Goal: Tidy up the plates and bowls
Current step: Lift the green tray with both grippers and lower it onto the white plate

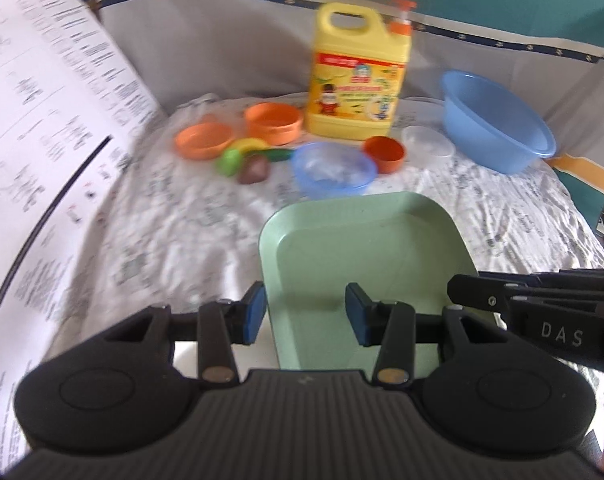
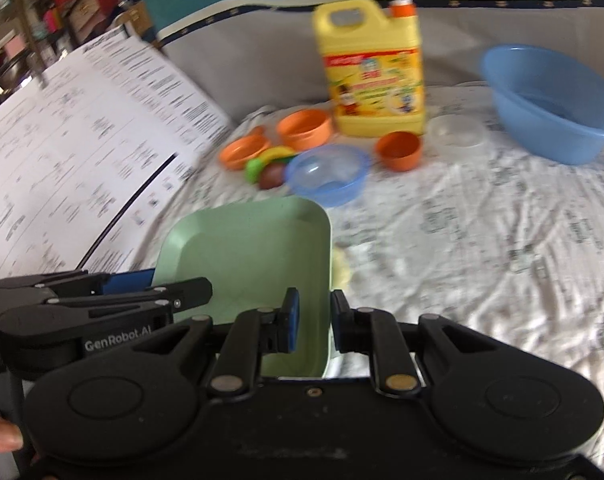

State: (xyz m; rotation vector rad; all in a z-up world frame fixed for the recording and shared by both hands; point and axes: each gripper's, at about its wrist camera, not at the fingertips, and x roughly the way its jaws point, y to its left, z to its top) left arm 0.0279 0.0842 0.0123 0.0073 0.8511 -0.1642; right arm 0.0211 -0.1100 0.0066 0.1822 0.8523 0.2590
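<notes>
A pale green square plate [image 1: 366,252] lies on the cloth in front of both grippers; it also shows in the right wrist view [image 2: 245,248]. My left gripper [image 1: 306,312] is open and straddles the plate's near left rim. My right gripper [image 2: 314,322] straddles the plate's near right rim with its jaws a little apart on either side; it also shows in the left wrist view [image 1: 502,300]. Beyond the plate stand a small clear blue bowl [image 1: 334,170], two orange bowls [image 1: 273,122] [image 1: 203,142], an orange cup [image 1: 384,154] and a large blue basin [image 1: 498,120].
A yellow detergent jug [image 1: 360,72] with an orange pump stands at the back. Toy fruit [image 1: 243,160] lies between the bowls. A clear lid [image 1: 428,140] lies by the basin. A large printed sheet [image 1: 41,120] rises on the left. The surface is a wrinkled white cloth [image 1: 522,208].
</notes>
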